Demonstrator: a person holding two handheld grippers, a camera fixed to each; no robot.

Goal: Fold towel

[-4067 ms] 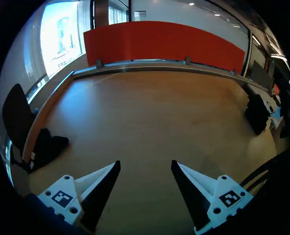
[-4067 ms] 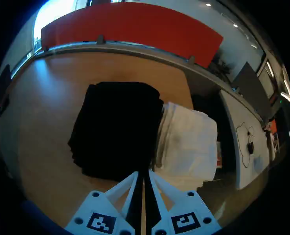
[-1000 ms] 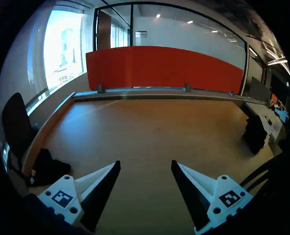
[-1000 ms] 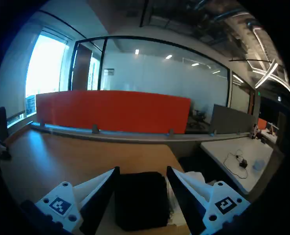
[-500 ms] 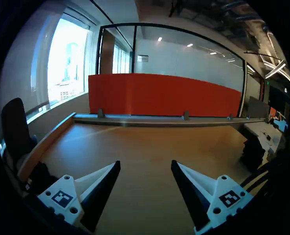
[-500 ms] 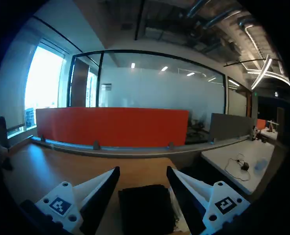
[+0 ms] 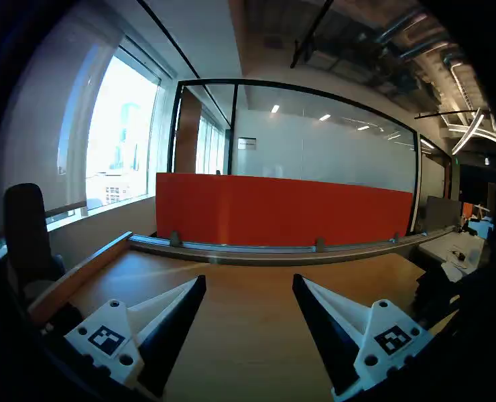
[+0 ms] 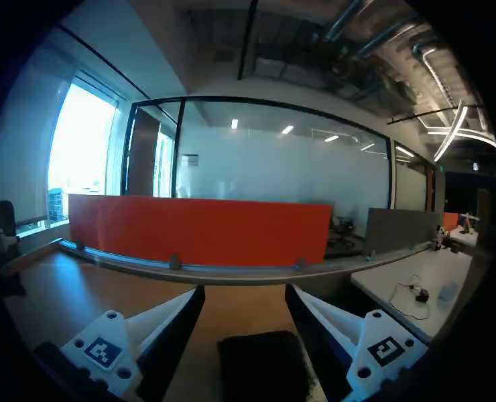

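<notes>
Towel (image 8: 261, 365) below level right gripper (image 8: 243, 289), jaws apart

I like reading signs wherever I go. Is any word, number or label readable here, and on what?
Small sign on the glass wall: too small to read.
Square markers on the left gripper and right gripper: black-and-white patterns, no letters.
No readable text otherwise.

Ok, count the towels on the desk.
1: a black folded towel on the desk, low between the fingers of the right tool. Others may be hidden below the view's edge.
</notes>
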